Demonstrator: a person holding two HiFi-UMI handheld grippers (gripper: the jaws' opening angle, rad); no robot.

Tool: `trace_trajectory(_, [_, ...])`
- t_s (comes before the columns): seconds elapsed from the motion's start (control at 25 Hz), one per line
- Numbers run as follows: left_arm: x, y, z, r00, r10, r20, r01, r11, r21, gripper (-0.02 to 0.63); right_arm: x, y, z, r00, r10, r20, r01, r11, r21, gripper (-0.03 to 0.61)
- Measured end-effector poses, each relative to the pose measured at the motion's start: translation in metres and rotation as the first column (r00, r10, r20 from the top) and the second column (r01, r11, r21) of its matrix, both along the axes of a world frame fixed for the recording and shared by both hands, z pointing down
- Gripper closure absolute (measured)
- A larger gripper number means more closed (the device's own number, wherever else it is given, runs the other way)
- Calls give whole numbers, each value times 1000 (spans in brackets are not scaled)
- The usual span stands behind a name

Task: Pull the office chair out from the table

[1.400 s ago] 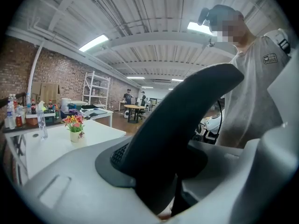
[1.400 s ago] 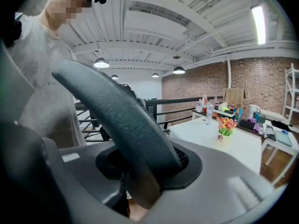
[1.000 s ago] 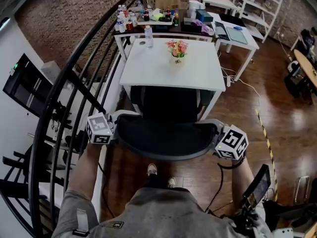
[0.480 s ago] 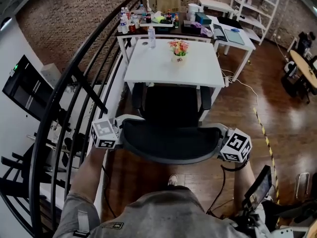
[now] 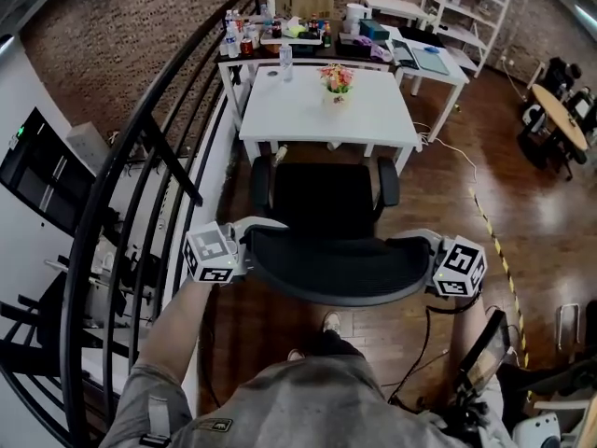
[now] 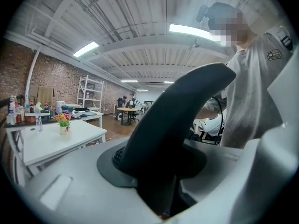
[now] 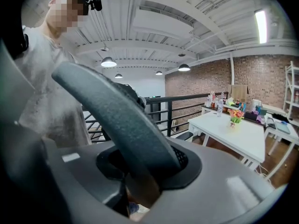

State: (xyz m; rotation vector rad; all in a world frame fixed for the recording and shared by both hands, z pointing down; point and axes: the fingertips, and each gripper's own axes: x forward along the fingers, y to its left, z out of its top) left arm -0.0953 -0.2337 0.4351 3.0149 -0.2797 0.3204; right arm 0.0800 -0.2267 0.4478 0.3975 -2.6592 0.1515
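My left tongs (image 5: 246, 253), just now closing tighter, and my right tongs (image 5: 426, 253) both clench the office chair (image 5: 326, 264) backrest. The chair stands near the counter (image 5: 317, 119).

The long white fluorescent ceiling tube (image 7: 259, 26) and round pendant lamps (image 7: 108, 62) are lighting the room evenly from above the right claw (image 7: 135, 181). The dark grey textured office chair back (image 7: 117, 111) between its jaws is catching soft top light. Ahead of the claw, the white rectangular table top (image 5: 328, 110) is glaring slightly. Picture edges are bowing, and corners are darkening to black.
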Motion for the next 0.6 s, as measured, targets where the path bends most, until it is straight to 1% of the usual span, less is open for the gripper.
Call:
trace_trajectory(0.36, [-9, 62, 1, 1000, 28, -2, -28, 1000, -9, 449, -10, 66, 2, 1000, 16, -7, -16, 999, -28, 422])
trace_trajectory(0.6, [-8, 95, 2, 1000, 16, 0, -16, 1000, -8, 443, -9, 102, 3, 1000, 17, -8, -17, 1000, -23, 425])
